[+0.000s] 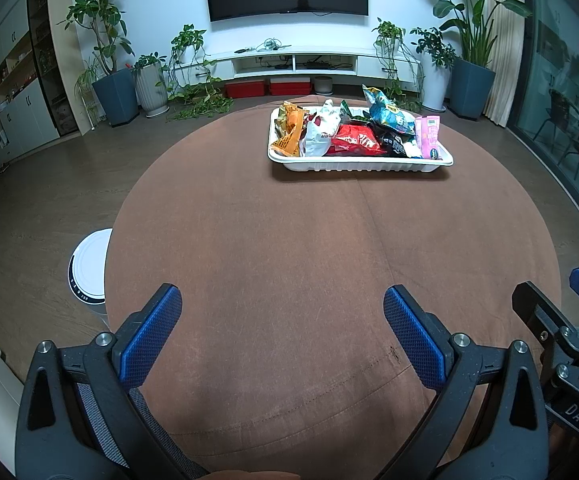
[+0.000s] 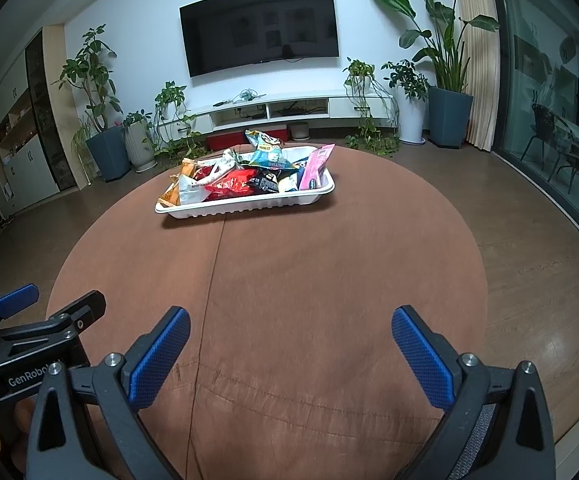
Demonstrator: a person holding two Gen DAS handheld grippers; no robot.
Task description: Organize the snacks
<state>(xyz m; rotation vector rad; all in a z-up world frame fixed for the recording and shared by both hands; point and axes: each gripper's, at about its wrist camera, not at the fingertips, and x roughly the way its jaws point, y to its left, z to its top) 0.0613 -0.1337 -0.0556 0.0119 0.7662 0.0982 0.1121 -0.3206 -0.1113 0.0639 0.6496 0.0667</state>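
Since every snack packet (image 1: 353,132) already sits heaped in the white tray (image 1: 361,166) well ahead, my left gripper (image 1: 281,334) and right gripper (image 2: 289,354) hang spread and empty.

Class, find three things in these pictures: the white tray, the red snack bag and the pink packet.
white tray (image 1: 363,167): left wrist view, its ribbed front wall.
red snack bag (image 1: 355,139): left wrist view, middle of the bag.
pink packet (image 2: 316,165): right wrist view, middle of its face.

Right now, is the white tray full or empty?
Full: the white tray is heaped with snack packets, some rising above its rim.
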